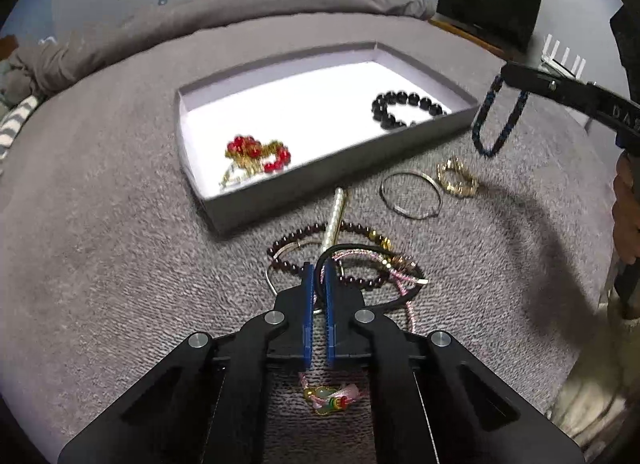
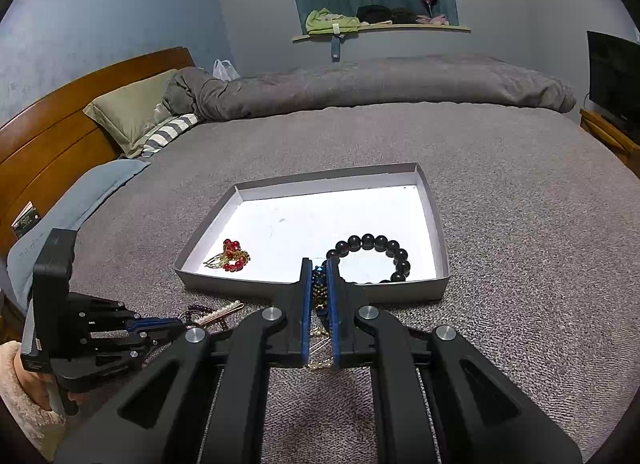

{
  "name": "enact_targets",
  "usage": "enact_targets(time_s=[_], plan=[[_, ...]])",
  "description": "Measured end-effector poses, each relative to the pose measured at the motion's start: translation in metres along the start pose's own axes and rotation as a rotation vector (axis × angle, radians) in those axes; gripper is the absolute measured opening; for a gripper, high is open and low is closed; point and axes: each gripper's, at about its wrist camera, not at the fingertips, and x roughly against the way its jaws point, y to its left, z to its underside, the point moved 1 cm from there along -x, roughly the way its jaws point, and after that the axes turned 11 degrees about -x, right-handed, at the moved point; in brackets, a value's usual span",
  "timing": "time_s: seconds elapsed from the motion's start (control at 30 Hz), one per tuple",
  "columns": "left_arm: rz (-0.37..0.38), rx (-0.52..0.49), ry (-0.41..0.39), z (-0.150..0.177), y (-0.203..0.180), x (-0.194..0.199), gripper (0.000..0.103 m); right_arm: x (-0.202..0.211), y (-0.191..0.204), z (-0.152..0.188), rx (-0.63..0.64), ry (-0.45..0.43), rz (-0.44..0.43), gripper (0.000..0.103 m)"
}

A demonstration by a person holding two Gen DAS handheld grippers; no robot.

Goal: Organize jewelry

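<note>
My left gripper (image 1: pixel 318 270) is shut on a thin black band (image 1: pixel 360 249) that lies on a pile of jewelry on the grey bedspread. In the pile are a dark maroon bead bracelet (image 1: pixel 288 242), a pearl hair clip (image 1: pixel 335 220) and a pink cord bracelet (image 1: pixel 400 276). My right gripper (image 2: pixel 319 264) is shut on a blue beaded bracelet (image 2: pixel 319 284), which hangs as a loop (image 1: pixel 498 120) just outside the box's near right corner. The grey box (image 1: pixel 280 200) holds a black bead bracelet (image 1: pixel 401 96) and a red and gold piece (image 1: pixel 256 150).
A silver bangle (image 1: pixel 410 196) and a gold bracelet (image 1: pixel 456 178) lie on the bedspread right of the pile. A pink cord with a green charm (image 1: pixel 332 400) lies under my left gripper. Pillows (image 2: pixel 132 116) and a wooden headboard (image 2: pixel 60 120) are at far left, a dark screen (image 2: pixel 614 76) at far right.
</note>
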Motion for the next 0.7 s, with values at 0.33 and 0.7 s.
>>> enact_targets(time_s=[0.33,0.7], plan=[[-0.012,-0.032,-0.079,-0.015,-0.006,0.029,0.005,0.002,0.002,0.0,0.002,-0.006,-0.009,0.007],[-0.02,0.005,-0.033,-0.015,0.006,0.02,0.005,0.004,0.0,-0.001,-0.003,-0.007,-0.011,0.007]])
